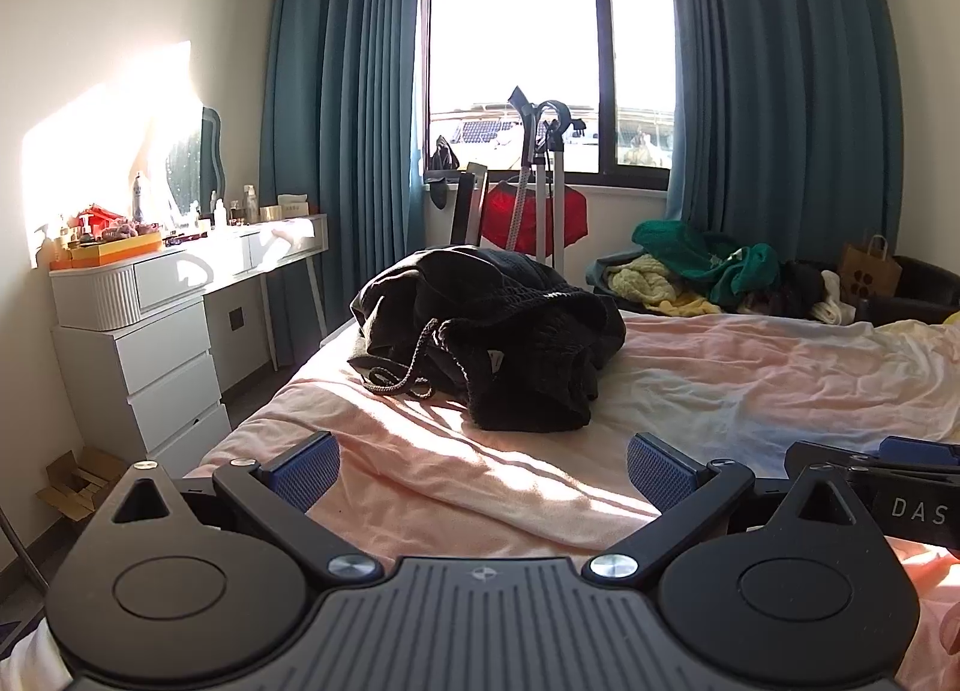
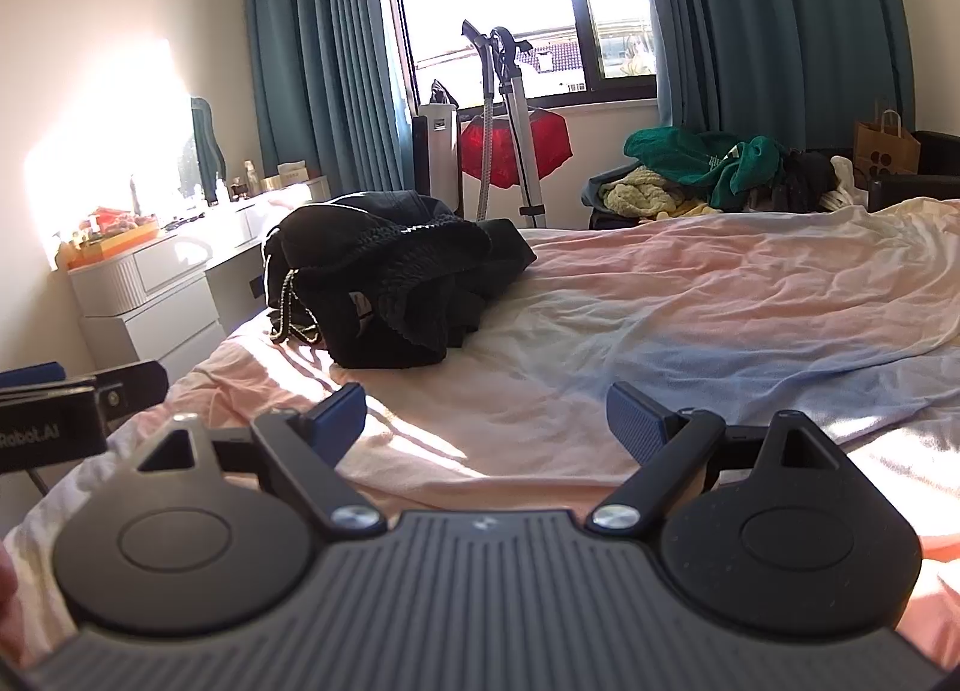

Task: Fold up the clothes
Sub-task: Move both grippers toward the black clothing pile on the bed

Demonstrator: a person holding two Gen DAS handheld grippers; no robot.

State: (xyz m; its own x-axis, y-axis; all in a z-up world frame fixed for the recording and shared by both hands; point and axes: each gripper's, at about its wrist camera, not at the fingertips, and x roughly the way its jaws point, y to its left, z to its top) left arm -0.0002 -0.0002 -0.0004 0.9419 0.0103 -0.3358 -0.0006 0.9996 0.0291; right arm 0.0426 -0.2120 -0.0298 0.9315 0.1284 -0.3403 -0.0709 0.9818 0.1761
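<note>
A crumpled black garment (image 1: 492, 331) with a drawstring cord lies heaped on the pink bed sheet (image 1: 456, 475), ahead of both grippers; in the right wrist view the black garment (image 2: 396, 289) sits ahead and to the left. My left gripper (image 1: 483, 472) is open, low over the sheet, well short of the garment, with nothing between its blue pads. My right gripper (image 2: 486, 421) is open too, hovering over the bed sheet (image 2: 690, 319) and empty. The right gripper's side shows at the left wrist view's right edge, and the left gripper's side at the right wrist view's left edge.
A white dresser (image 1: 174, 331) with cluttered top stands left of the bed. Beyond the bed's far end stand a garment steamer (image 1: 540, 181) with a red cloth, a pile of green and yellow clothes (image 1: 696, 271), a paper bag (image 1: 870, 271), and teal curtains at the window.
</note>
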